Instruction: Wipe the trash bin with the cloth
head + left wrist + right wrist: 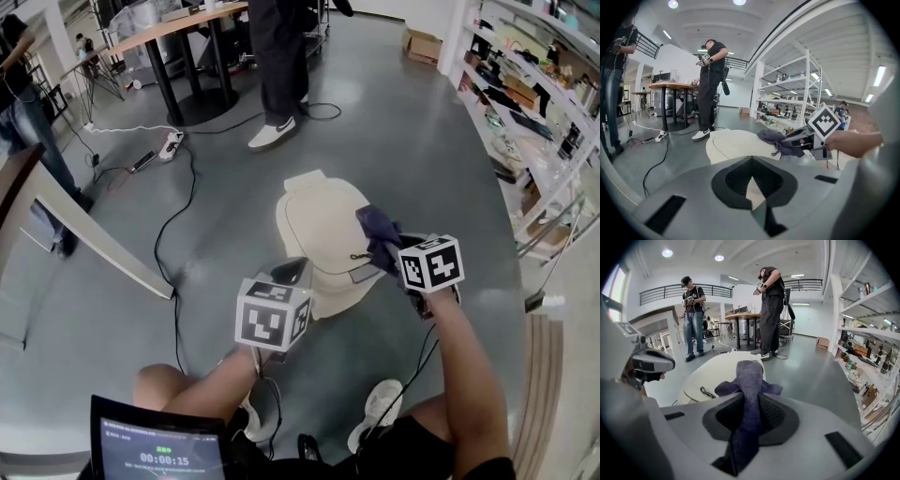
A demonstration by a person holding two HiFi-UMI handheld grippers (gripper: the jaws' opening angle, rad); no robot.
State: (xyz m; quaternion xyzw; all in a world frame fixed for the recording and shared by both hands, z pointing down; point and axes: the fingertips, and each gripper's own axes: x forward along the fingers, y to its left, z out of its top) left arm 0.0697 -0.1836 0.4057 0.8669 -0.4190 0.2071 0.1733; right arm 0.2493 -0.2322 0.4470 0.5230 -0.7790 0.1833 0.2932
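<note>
A cream trash bin (323, 234) with a shut lid stands on the grey floor in front of me. My right gripper (389, 251) is shut on a dark purple cloth (377, 230), which lies bunched on the lid's right side. In the right gripper view the cloth (747, 394) runs up between the jaws onto the bin lid (712, 373). My left gripper (291, 272) hovers at the bin's near left edge, shut and holding nothing. In the left gripper view I see the lid (733, 143), the cloth (778, 140) and the right gripper (806, 138) beyond my left gripper (752, 187).
A person (277, 66) stands behind the bin beside a round table (178, 28). Black cables and a power strip (170, 143) lie on the floor at the left. Shelves (534, 103) line the right side. A slanted board (98, 244) sits at the left.
</note>
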